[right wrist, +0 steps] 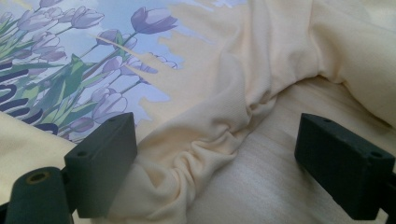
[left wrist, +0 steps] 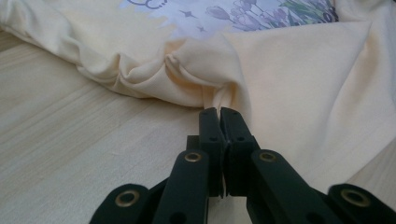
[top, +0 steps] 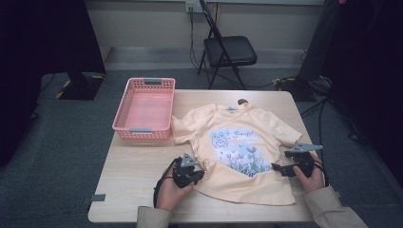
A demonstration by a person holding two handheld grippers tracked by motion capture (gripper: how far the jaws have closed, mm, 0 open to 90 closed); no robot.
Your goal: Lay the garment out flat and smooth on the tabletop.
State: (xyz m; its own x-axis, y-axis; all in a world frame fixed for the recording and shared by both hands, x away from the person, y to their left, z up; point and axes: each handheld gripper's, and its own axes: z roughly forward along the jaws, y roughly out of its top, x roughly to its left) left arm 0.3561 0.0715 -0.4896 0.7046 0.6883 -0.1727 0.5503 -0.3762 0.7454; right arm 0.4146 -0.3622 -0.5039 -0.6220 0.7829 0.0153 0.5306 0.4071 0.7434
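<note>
A pale yellow T-shirt (top: 247, 156) with a bunny and tulip print lies face up across the wooden table (top: 138, 185). My left gripper (top: 196, 175) is at the shirt's left side edge; in the left gripper view its jaws are shut on a pinch of the yellow T-shirt (left wrist: 224, 70), which bunches just ahead of my left gripper (left wrist: 219, 112). My right gripper (top: 280, 168) is at the shirt's right side edge. My right gripper (right wrist: 212, 154) stands open in its own view, its jaws astride a wrinkled fold of the T-shirt (right wrist: 210, 135) on the tabletop.
A pink plastic basket (top: 142, 130) stands at the table's back left, beside the shirt's sleeve. A black folding chair (top: 228, 50) is behind the table, with cables on the floor at the right. Bare tabletop (left wrist: 70, 149) lies to the left of the shirt.
</note>
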